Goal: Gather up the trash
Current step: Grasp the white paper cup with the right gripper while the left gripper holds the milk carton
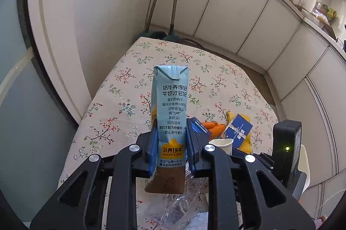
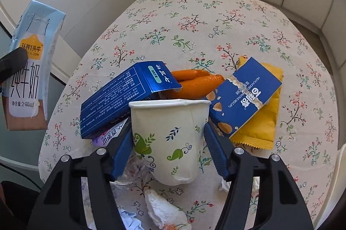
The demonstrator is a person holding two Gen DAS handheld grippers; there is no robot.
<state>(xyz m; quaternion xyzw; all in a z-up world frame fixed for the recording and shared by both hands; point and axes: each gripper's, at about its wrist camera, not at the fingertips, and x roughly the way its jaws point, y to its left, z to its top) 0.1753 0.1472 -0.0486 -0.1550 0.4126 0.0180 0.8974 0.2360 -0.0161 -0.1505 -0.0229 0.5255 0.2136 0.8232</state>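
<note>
the right gripper (image 2: 168, 143) has its blue fingers (image 2: 122, 152) spread to either side of a paper cup (image 2: 167, 139) that stands upright on the bench, rim up; the left pad looks to touch the cup wall, the right pad stands just beside it, so the cup is bracketed but i cannot tell that it is squeezed. the cup's long axis runs straight up between the fingers, so the coming move likely needs only a closing pinch. the left gripper (image 1: 170, 143) is pinching a tall milk carton (image 1: 170, 113) low on its body, carton upright and lifted clear of the bench. just past the cup lie a blue box (image 2: 121, 96), carrots (image 2: 194, 83), a blue biscuit packet (image 2: 244, 98) on a yellow wrapper (image 2: 263, 122); crumpled tissue (image 2: 164, 210) and clear plastic (image 2: 134, 169) sit nearer. the bench (image 2: 194, 14) wears a floral cloth, with pale cabinet doors (image 1: 248, 20) behind.
</note>
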